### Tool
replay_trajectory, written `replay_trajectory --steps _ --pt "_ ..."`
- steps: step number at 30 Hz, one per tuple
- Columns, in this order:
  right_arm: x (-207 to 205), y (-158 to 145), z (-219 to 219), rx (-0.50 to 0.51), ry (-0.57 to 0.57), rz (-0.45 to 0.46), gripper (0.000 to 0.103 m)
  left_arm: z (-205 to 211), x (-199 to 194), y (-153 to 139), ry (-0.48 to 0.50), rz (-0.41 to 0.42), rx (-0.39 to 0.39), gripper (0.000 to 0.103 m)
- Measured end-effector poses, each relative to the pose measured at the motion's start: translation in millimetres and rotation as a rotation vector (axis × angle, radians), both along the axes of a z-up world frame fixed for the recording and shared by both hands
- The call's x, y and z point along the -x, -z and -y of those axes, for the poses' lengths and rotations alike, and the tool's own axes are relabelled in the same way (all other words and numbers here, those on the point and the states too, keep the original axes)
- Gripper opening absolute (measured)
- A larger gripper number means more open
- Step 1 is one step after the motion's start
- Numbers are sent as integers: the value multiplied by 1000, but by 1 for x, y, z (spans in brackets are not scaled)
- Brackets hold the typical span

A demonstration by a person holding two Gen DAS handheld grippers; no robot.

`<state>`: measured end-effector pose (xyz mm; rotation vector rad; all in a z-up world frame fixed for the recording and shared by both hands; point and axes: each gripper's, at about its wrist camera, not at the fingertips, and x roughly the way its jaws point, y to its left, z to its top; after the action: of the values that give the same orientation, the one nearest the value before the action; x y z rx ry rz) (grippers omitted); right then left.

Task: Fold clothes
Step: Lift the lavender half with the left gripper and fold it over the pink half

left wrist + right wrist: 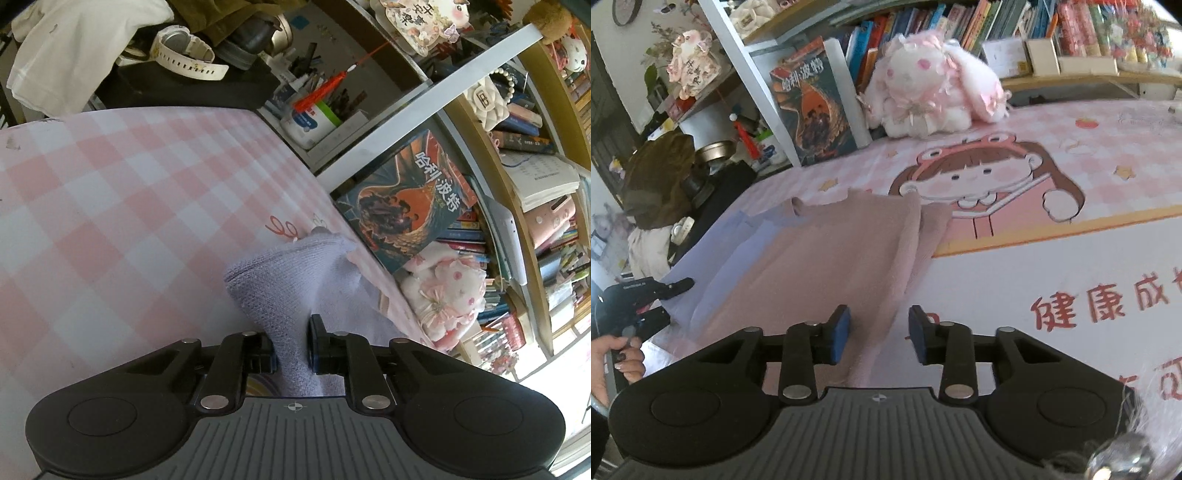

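A knit garment lies on the pink checked bed cover [110,192]. Its lavender part [291,280] rises in a bunched peak between the pads of my left gripper [291,343], which is shut on it. The right wrist view shows the dusty pink part [842,251] spread flat, with lavender cloth [713,266] along its left side. My right gripper [879,332] hovers low over the pink part's right edge; its blue pads stand apart, with a fold of cloth between them and no visible squeeze. My left gripper [670,299] and the hand holding it [624,358] show at far left.
A white and pink plush toy [931,85] and a large book [816,107] stand at the bed's far edge against crowded bookshelves [960,22]. A white cloth [81,48] and a white watch [184,51] sit beyond the bed's corner. The cover's cartoon print [982,177] lies to the right.
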<state>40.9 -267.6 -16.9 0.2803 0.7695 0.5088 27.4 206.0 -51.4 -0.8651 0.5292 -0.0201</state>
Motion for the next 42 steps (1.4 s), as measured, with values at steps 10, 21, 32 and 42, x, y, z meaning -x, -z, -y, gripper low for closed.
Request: replay_trajectory --steps 10,21,32,42 --pt "4 12 1 -35 -17 23 19 27 4 -46 23 55 -156 12" --pt "4 14 3 -43 -23 33 19 153 17 -139 258 294 -485 12" --pt "1 15 7 -64 -39 16 19 322 52 -64 696 208 -1094 38" --pt "1 13 13 -85 -39 -19 20 317 95 -72 842 311 -1043 62"
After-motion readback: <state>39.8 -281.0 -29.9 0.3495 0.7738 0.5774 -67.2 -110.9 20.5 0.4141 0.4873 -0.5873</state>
